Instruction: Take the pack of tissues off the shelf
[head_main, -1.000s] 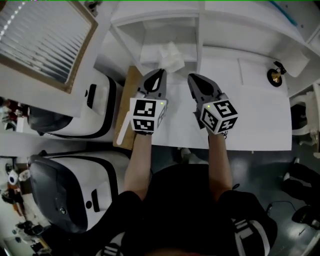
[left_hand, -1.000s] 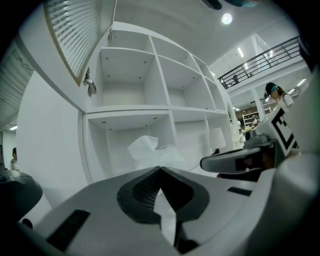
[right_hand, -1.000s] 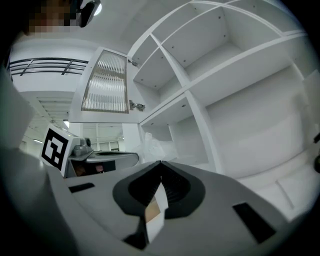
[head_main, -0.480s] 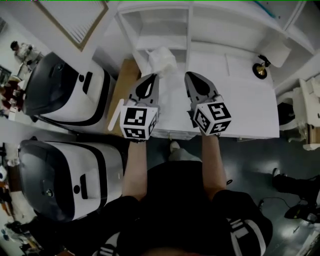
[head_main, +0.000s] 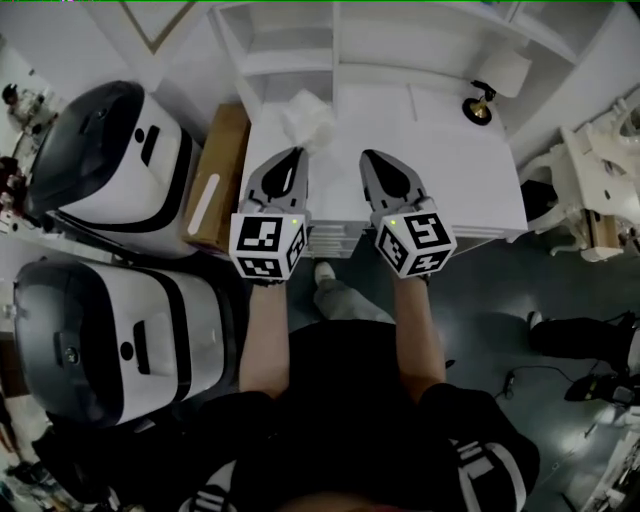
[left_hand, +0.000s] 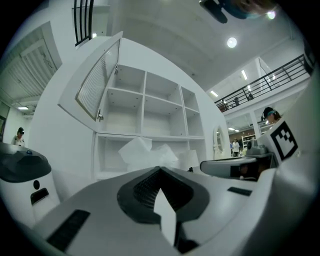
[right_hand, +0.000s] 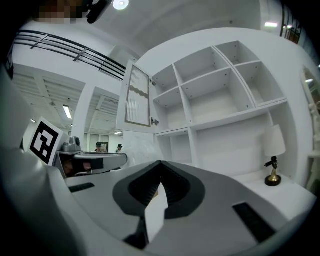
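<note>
**White shelf on bench: tissues not yet picked up, both tools closed**

White cubby shelf stands at the back of a white bench, w/ the person standing at the bench's front edge.

L tool: jaws together, nothing btw them. It's held level, pointing at the shelf's bottom row. R tool: also closed and empty, level, facing the shelf further right, alongside the L one.

Pack of tissues sits at the left end of the shelf's bottom row, at the compartment mouth, just past the L tool's tips. Can't tell if tips touch it.

Handling, my read:
- Light and soft. Looks puffy and crumpled w/ loose white corners sticking up, so it will squash, not resist.
- Wrap prob. thin film, so a bit slippery. Not fragile.
- Best hold is across the body of the pack, not a loose corner, which could tear or slip out.
- L tool is nearest the shelf's left end. Its jaws need to open wide first, then close gently.
</note>
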